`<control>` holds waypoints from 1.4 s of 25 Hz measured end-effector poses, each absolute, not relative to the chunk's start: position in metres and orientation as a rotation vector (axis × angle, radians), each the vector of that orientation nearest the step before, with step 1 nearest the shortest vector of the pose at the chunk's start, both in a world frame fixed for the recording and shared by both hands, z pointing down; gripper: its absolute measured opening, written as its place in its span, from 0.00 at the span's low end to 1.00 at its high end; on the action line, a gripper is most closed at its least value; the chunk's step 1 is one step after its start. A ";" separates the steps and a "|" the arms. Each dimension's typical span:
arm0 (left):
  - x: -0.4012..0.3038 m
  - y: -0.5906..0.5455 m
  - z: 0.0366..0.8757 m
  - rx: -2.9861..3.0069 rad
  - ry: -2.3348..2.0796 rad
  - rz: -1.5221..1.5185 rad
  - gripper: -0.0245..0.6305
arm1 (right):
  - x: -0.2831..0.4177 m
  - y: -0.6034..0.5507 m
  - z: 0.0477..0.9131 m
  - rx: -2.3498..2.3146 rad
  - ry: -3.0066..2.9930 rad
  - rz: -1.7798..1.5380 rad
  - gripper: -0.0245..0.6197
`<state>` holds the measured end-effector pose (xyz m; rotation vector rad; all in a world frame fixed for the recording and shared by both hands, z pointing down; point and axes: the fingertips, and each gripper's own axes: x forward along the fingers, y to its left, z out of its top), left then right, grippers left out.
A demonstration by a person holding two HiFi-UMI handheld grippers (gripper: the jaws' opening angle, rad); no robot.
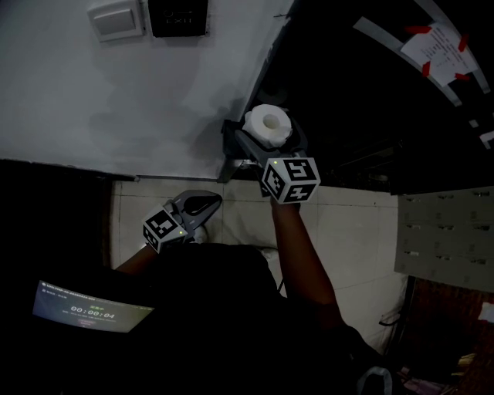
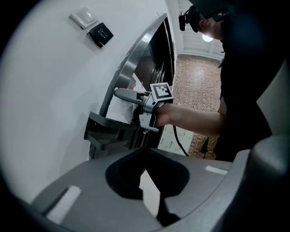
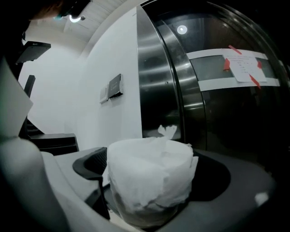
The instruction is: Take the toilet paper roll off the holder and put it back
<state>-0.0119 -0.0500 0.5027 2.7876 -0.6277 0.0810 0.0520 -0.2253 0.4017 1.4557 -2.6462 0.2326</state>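
A white toilet paper roll stands upright at the dark metal holder fixed to the white wall beside a steel door frame. My right gripper reaches around the roll from below, with its marker cube nearer me. In the right gripper view the roll fills the space between the two wide-spread jaws, with a dark gap on its left side, so the gripper is open. My left gripper hangs lower left over the tiled floor, shut and empty; its tips meet. The left gripper view also shows the holder.
A light switch and a dark panel are on the wall above. A dark glass door with a taped notice stands right of the holder. Grey lockers are at the right, a lit screen at lower left.
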 end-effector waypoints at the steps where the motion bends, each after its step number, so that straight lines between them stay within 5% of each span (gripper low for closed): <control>1: -0.013 -0.050 0.503 2.787 -0.631 0.081 0.03 | 0.050 -0.227 0.404 1.455 -2.639 0.234 0.89; 35: -0.005 -0.047 0.503 2.795 -0.601 0.093 0.03 | 0.082 -0.217 0.387 1.556 -2.609 0.160 0.80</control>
